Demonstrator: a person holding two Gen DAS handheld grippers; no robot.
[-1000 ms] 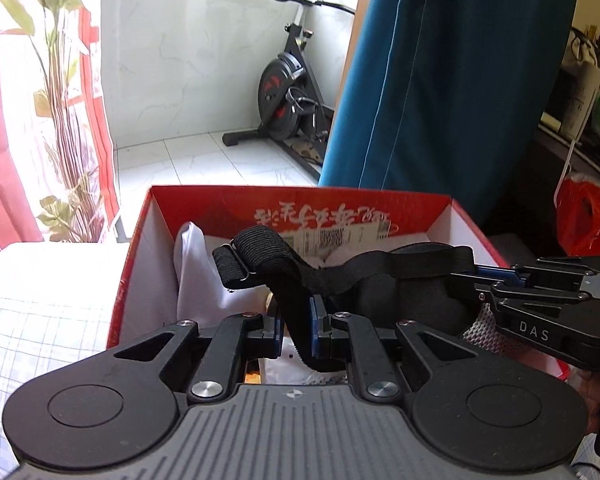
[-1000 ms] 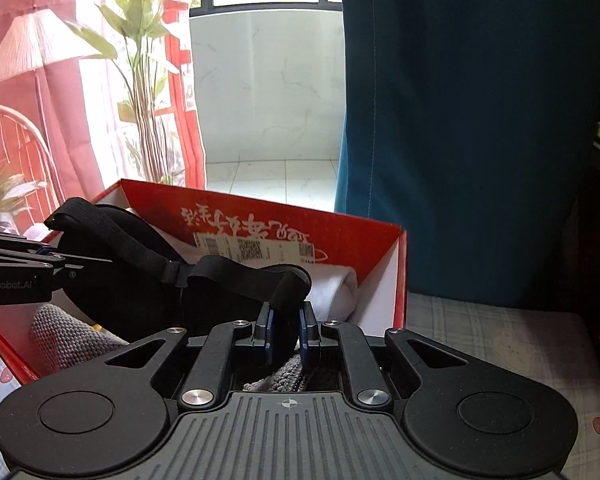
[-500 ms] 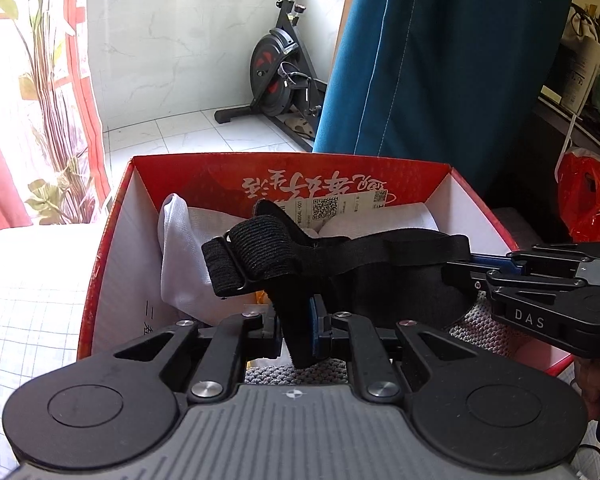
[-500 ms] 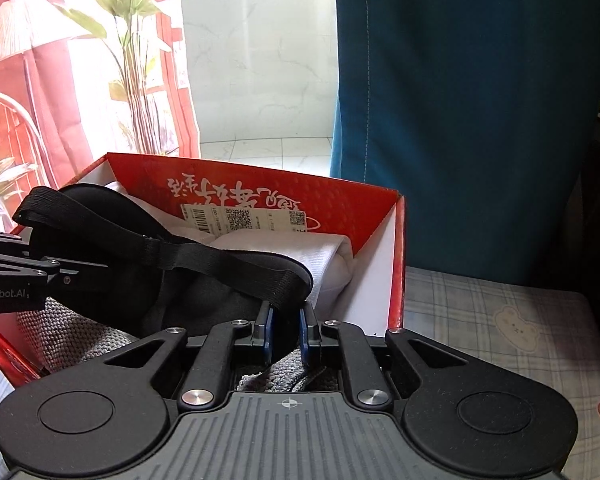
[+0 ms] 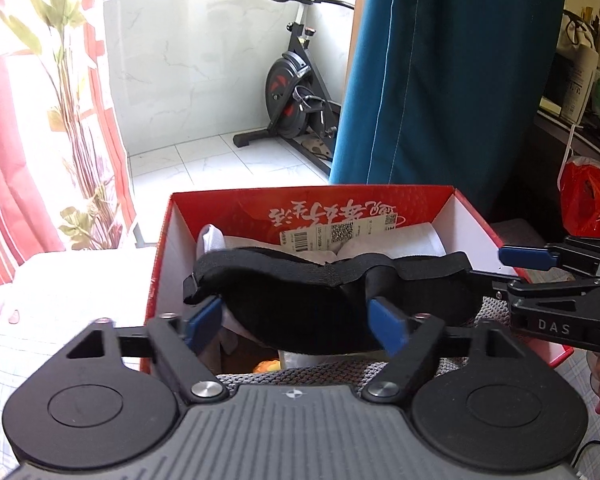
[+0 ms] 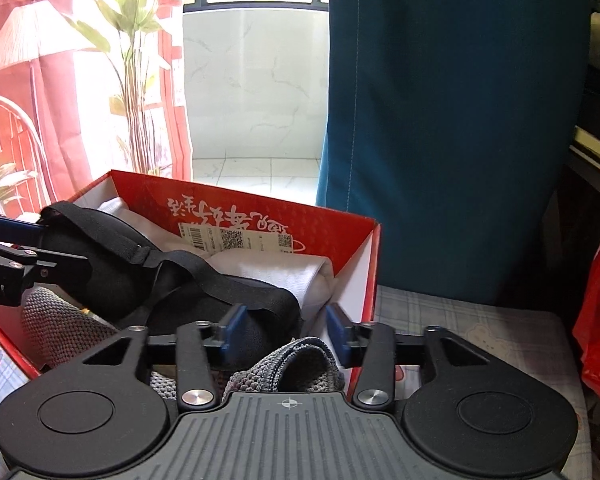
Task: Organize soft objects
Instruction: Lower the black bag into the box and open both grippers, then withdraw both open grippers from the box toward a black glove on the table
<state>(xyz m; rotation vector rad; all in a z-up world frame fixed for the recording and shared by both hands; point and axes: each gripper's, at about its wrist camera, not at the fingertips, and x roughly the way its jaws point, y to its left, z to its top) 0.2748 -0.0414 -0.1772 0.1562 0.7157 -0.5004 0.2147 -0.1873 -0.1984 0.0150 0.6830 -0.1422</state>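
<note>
A black eye mask with an elastic strap [image 5: 308, 304] lies inside the red box [image 5: 312, 204], on top of white cloth [image 5: 400, 242] and a grey knit item [image 5: 324, 374]. My left gripper [image 5: 296, 322] is open, its blue pads on either side of the mask's near edge. In the right wrist view the mask [image 6: 172, 284] rests in the box [image 6: 260, 216], and my right gripper [image 6: 284, 330] is open at its right end, above the grey knit [image 6: 296, 368]. The right gripper also shows in the left wrist view [image 5: 560, 280].
The box stands on a checked bed cover [image 6: 480, 320]. A teal curtain [image 5: 440, 72] hangs behind it. An exercise bike [image 5: 296, 96] stands on the balcony tiles. A red plastic bag [image 5: 588, 196] lies at the right. A plant [image 6: 136, 64] stands at the left.
Both grippers lowered the mask into the box, then opened and let go of it. The mask now lies flat on the cloth.
</note>
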